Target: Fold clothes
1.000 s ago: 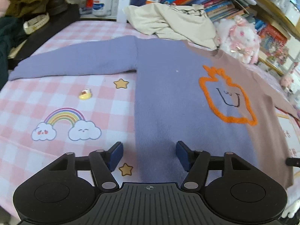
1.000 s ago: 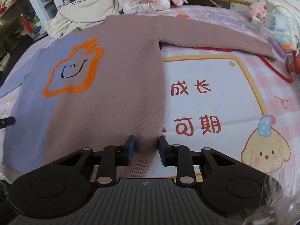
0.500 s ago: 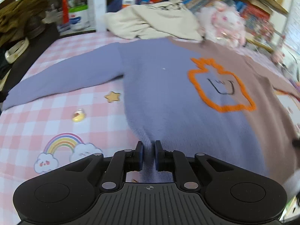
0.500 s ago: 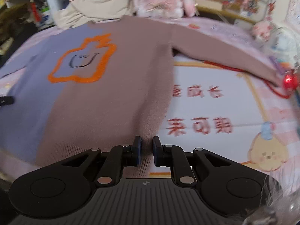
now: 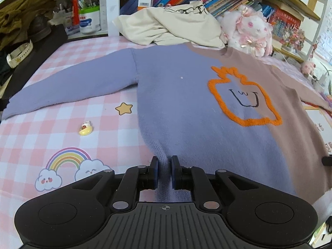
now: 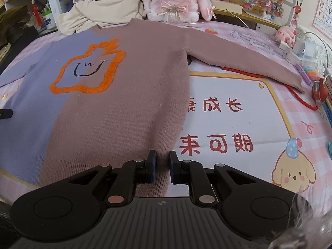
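Note:
A knit sweater, half lilac and half dusty pink with an orange outlined face on the chest, lies front up with both sleeves spread. My left gripper is shut on the lilac hem corner, which bunches up between the blue pads. In the right wrist view the same sweater shows its pink half, and my right gripper is shut on the pink hem corner. The hem rises slightly off the mat at both grips.
The sweater rests on a pink checked mat with a small yellow toy on it. A cream garment and a plush rabbit sit behind the collar. A red cord and small items lie at the right edge.
Both grippers went from open over the hem to shut on its corners. Since then the hem has lifted a little and the view has steadied.

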{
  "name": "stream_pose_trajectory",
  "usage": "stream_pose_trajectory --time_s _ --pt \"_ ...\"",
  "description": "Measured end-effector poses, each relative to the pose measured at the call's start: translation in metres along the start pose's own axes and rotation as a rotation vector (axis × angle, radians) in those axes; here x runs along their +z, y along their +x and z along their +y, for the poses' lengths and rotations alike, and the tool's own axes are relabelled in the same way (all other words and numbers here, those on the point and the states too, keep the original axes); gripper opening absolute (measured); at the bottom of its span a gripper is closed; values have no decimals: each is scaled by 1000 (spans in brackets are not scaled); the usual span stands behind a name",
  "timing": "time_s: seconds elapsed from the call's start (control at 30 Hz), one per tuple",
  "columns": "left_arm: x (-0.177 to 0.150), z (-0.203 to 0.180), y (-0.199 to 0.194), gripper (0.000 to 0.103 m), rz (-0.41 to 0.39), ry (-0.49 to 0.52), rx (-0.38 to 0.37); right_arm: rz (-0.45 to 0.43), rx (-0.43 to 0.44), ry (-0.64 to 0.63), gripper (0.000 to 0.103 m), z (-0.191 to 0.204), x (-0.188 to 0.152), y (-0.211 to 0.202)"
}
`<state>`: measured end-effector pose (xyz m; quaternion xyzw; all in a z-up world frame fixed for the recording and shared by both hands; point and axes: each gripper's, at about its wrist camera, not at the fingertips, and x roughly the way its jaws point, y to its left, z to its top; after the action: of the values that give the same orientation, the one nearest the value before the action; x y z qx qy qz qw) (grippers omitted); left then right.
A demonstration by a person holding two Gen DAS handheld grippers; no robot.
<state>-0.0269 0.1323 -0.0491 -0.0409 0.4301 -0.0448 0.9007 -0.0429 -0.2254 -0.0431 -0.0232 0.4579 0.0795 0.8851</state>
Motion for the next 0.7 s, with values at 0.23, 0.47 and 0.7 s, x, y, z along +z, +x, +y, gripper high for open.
stream_pose_trajectory --time_s 0.23,0.47,0.7 --pt "-3 -3 -5 11 -22 4 3 -2 -11 7 14 0 1 -1" --pt "-3 -12 -16 34 -73 41 15 -15 -38 13 34 2 2 -3" --pt "-2 -23 -27 76 -121 90 33 -79 -58 5 72 12 7 -16"
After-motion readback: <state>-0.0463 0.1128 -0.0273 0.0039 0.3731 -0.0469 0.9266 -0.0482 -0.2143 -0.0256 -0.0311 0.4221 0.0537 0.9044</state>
